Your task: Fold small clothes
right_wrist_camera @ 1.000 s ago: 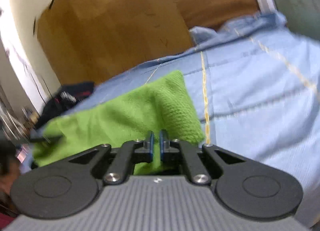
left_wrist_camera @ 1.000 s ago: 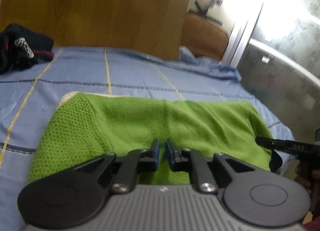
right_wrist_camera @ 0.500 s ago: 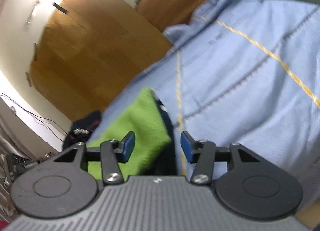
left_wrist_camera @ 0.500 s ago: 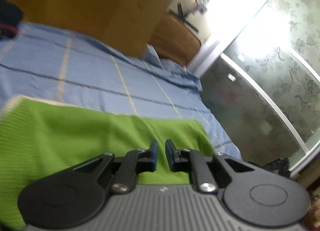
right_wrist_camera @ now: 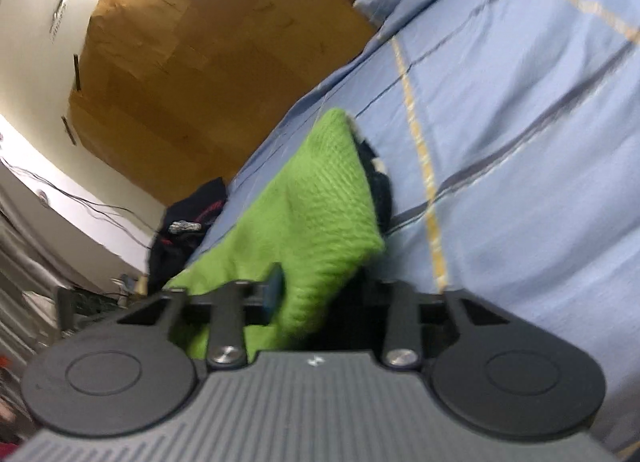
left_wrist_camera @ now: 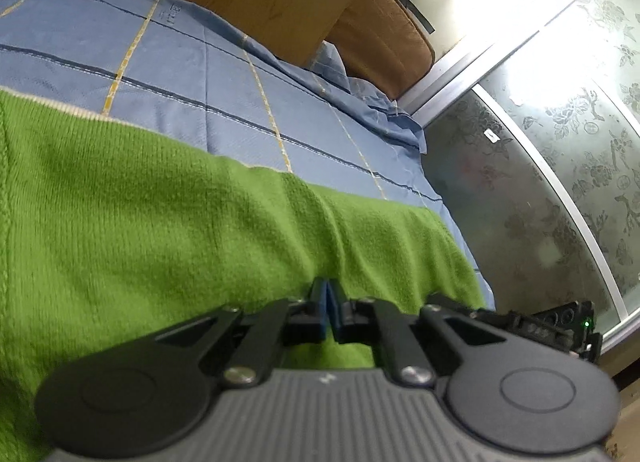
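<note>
A green knit garment point(left_wrist_camera: 168, 214) lies folded across the near part of a blue bed sheet point(left_wrist_camera: 192, 74). My left gripper point(left_wrist_camera: 327, 312) is shut at the garment's near edge; whether cloth is pinched between the pads is hidden. In the right wrist view the same green garment point(right_wrist_camera: 320, 202) lies with one end raised over something dark beneath it. My right gripper point(right_wrist_camera: 324, 294) is open, the garment's near corner lies between its jaws, and its right finger is hidden behind the cloth.
A dark pile of clothes point(right_wrist_camera: 188, 218) sits at the bed's far side by the wooden headboard point(right_wrist_camera: 192, 58). A brown cushion point(left_wrist_camera: 384, 34) lies at the bed's head. A frosted glass sliding door point(left_wrist_camera: 560, 166) stands beside the bed.
My right gripper has opened and let go of the garment's corner, and it has tilted. My left gripper has stayed shut and swung right, closer to the garment.
</note>
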Action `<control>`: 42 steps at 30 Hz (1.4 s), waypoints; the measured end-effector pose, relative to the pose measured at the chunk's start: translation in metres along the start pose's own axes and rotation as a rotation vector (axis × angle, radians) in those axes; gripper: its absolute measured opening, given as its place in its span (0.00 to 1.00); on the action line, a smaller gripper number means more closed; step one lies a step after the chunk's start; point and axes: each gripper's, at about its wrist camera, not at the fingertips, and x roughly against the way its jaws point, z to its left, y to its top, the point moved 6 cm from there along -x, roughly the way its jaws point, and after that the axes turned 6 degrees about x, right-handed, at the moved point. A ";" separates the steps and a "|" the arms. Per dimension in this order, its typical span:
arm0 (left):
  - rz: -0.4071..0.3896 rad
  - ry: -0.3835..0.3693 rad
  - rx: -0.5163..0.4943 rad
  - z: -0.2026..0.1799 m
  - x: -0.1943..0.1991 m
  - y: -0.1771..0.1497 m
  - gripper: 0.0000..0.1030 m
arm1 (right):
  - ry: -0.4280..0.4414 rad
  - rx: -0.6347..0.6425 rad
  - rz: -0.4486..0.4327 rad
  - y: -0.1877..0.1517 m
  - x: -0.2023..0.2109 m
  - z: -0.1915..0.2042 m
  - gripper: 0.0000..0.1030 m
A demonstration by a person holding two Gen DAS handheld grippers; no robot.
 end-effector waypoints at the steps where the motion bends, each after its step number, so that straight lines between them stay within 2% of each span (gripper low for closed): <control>1: 0.003 -0.001 0.001 -0.001 0.000 0.000 0.06 | 0.022 0.020 -0.013 0.003 0.004 0.010 0.28; 4: 0.006 -0.006 -0.018 -0.004 0.008 0.002 0.05 | 0.064 0.174 -0.026 0.011 0.011 0.061 0.28; 5: 0.000 -0.017 -0.022 -0.005 0.013 0.005 0.10 | 0.070 0.227 -0.020 0.012 0.009 0.078 0.28; 6: -0.020 -0.028 -0.024 -0.004 0.022 0.008 0.20 | 0.080 0.282 -0.011 0.012 0.007 0.096 0.30; 8: -0.122 -0.048 -0.031 0.000 0.054 0.018 0.34 | 0.111 0.376 0.021 0.008 -0.001 0.130 0.33; 9: -0.171 -0.048 -0.028 0.005 0.069 0.022 0.37 | 0.117 0.419 0.040 0.004 -0.007 0.144 0.34; 13: -0.362 -0.006 0.046 0.040 0.136 0.039 0.41 | 0.134 0.580 0.131 -0.024 -0.047 0.192 0.33; 17: -0.474 0.029 0.117 0.073 0.181 0.039 0.44 | 0.114 0.706 0.240 -0.060 -0.112 0.219 0.34; 18: -0.494 0.032 0.129 0.079 0.189 0.037 0.47 | 0.111 0.731 0.269 -0.070 -0.128 0.221 0.38; 21: -0.520 0.042 0.159 0.093 0.202 0.035 0.49 | 0.121 0.752 0.393 -0.099 -0.176 0.216 0.62; 22: -0.522 0.044 0.164 0.096 0.204 0.036 0.50 | 0.156 0.788 0.362 -0.104 -0.179 0.220 0.70; 23: -0.521 0.044 0.168 0.097 0.204 0.035 0.50 | 0.166 0.824 0.363 -0.109 -0.181 0.226 0.78; 24: -0.517 0.041 0.168 0.096 0.201 0.038 0.51 | 0.172 0.848 0.375 -0.113 -0.180 0.232 0.90; 25: -0.510 0.035 0.164 0.094 0.198 0.039 0.51 | 0.194 0.869 0.377 -0.117 -0.176 0.236 0.90; 29: -0.471 0.012 0.085 0.076 0.183 0.043 0.53 | 0.320 0.872 0.418 -0.117 -0.154 0.239 0.82; 30: -0.466 0.011 0.057 0.068 0.180 0.045 0.53 | 0.346 0.873 0.408 -0.113 -0.145 0.238 0.74; 31: -0.464 0.010 0.026 0.060 0.178 0.044 0.53 | 0.373 0.866 0.395 -0.107 -0.134 0.236 0.67; 33: -0.466 0.013 -0.024 0.046 0.176 0.045 0.54 | 0.410 0.843 0.330 -0.088 -0.112 0.231 0.64; 34: -0.470 0.018 -0.046 0.040 0.175 0.045 0.54 | 0.413 0.829 0.291 -0.080 -0.104 0.228 0.60; 36: -0.478 0.023 -0.082 0.030 0.174 0.045 0.53 | 0.374 0.781 0.211 -0.058 -0.096 0.219 0.53; 38: -0.481 0.054 -0.115 0.025 0.170 0.045 0.53 | 0.290 0.726 0.157 -0.041 -0.098 0.206 0.41; 40: -0.472 0.106 -0.136 0.023 0.164 0.043 0.49 | 0.176 0.674 0.133 -0.027 -0.107 0.189 0.24; 42: -0.450 0.145 -0.165 0.022 0.157 0.039 0.35 | 0.087 0.647 0.114 -0.019 -0.117 0.172 0.23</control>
